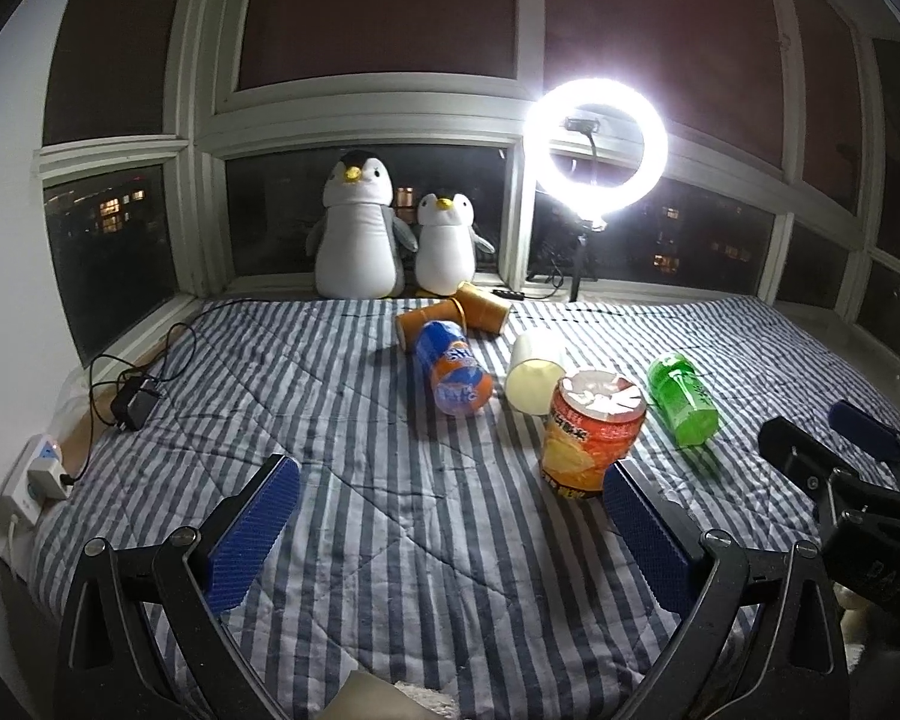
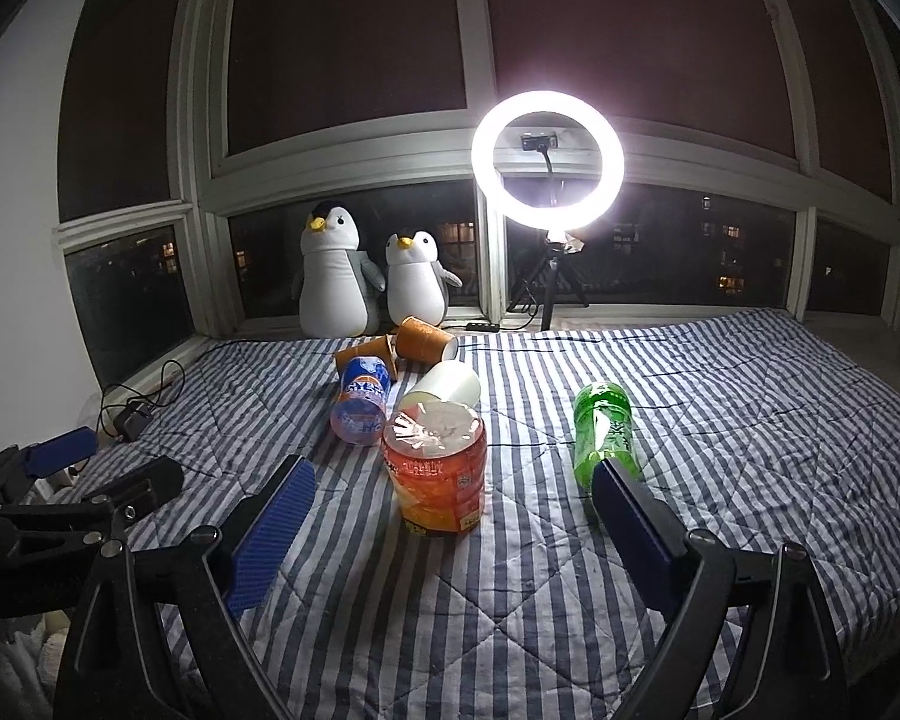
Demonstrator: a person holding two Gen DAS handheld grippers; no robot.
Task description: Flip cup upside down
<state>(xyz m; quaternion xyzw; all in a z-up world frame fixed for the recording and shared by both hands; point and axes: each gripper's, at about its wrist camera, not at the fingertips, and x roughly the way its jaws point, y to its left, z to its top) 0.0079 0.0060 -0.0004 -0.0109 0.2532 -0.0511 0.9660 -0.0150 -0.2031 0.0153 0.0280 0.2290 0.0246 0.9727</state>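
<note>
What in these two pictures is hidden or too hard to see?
- Brown cups: partly hidden behind the blue-orange bottle in both views.
- White cup: its near end is covered by the orange tub in the right view.
- Green bottle: its lower end sits behind a finger in the right view.
- Tub label: too small and blurred to read.
- Outside the window: dark, only lit windows show.

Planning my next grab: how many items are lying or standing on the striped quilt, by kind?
Orange paper cups: 2, on their sides
White cup: 1, on its side
Bottles: 2, lying down
Orange jar: 1, standing
Total: 6
</note>
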